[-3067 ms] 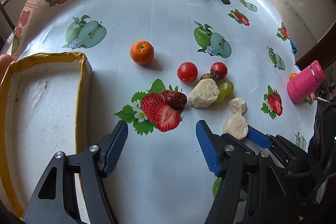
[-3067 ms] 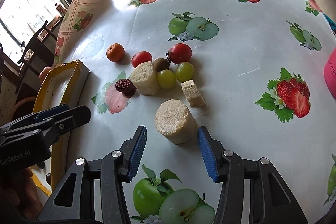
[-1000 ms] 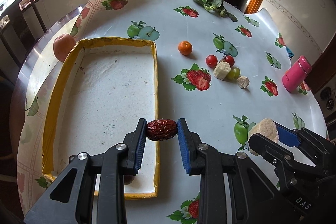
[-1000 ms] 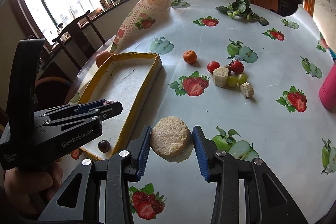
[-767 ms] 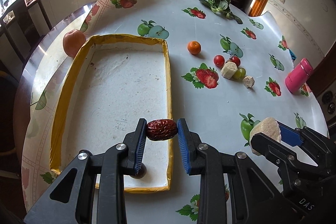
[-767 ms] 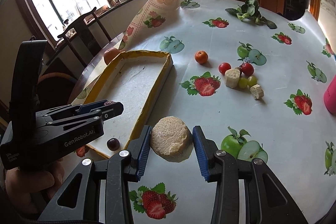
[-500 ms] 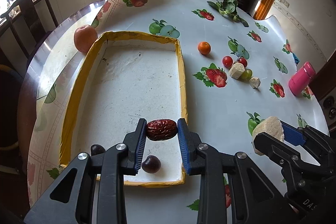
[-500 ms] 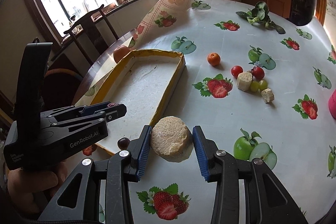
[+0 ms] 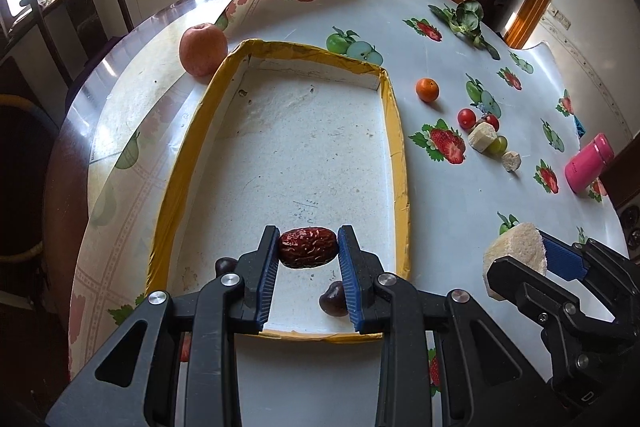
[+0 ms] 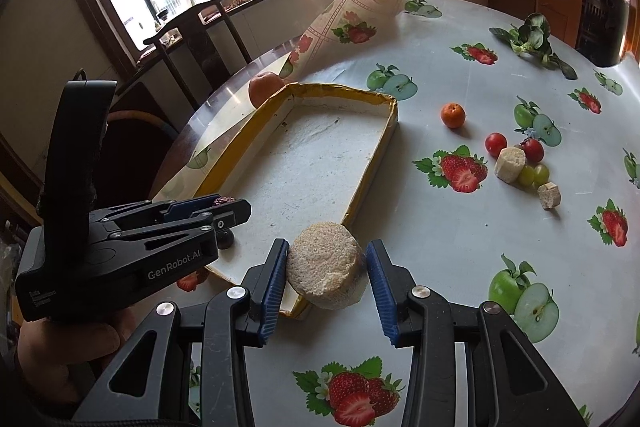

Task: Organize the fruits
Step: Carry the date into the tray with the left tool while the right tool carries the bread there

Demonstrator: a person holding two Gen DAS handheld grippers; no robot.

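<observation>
My left gripper [image 9: 308,251] is shut on a wrinkled red date [image 9: 307,247] and hangs over the near end of the yellow-rimmed white tray [image 9: 394,131]. Two dark round fruits [image 9: 333,301] [image 9: 224,265] lie in the tray below it. My right gripper [image 10: 326,269] is shut on a pale round chunk [image 10: 324,273], above the tray's near right corner [image 10: 298,307]. To the chunk's left, the left gripper [image 10: 226,206] is over the tray [image 10: 390,123], and a hand holds it.
On the fruit-print cloth right of the tray lie a tangerine [image 9: 427,89], cherry tomatoes [image 9: 466,117], pale chunks [image 9: 482,141], green grapes [image 9: 497,145] and a pink bottle [image 9: 589,163]. An apple [image 9: 203,49] sits at the tray's far left corner. Greens [image 9: 466,21] lie at the back.
Both grippers have moved left with their loads. The date has passed from above the tray's right rim to above its floor. The chunk has moved from over the cloth to the tray's near corner.
</observation>
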